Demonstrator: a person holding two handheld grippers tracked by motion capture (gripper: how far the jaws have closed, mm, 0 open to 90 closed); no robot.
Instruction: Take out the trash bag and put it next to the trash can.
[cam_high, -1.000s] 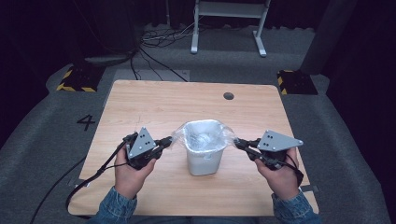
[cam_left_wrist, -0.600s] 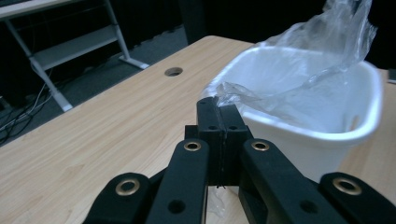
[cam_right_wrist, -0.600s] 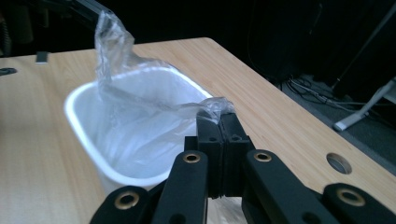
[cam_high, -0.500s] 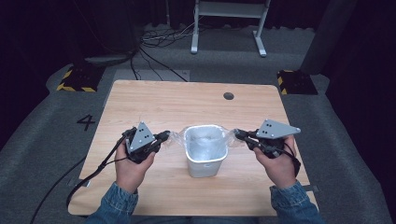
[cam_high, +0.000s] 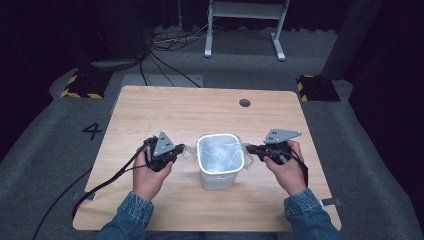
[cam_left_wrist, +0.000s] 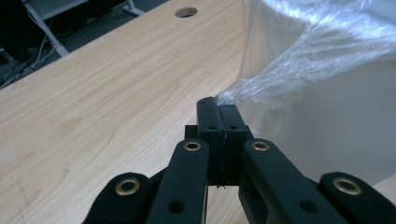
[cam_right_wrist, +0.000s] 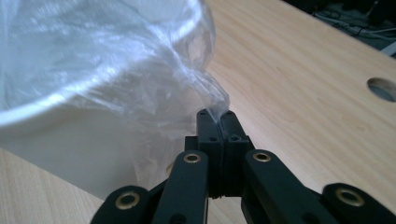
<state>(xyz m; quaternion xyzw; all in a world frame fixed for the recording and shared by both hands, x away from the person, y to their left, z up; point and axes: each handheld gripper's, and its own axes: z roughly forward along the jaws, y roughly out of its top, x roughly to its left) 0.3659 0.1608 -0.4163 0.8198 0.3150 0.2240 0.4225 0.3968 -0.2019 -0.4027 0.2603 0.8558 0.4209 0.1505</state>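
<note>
White bin (cam_high: 219, 170): upright on the bench (cam_high: 150, 115), nearer its front edge, midway across. Clear plastic liner (cam_high: 220, 155): draped over the rim. My left gripper (cam_high: 181, 150) and right gripper (cam_high: 248, 148): each clamped on a liner edge.

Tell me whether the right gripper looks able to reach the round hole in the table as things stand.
Probably not yet. The right gripper is shut on the bag lining the bin, so it is tied up. The wood between it and the hole is bare; once it lets go, likely yes.
</note>
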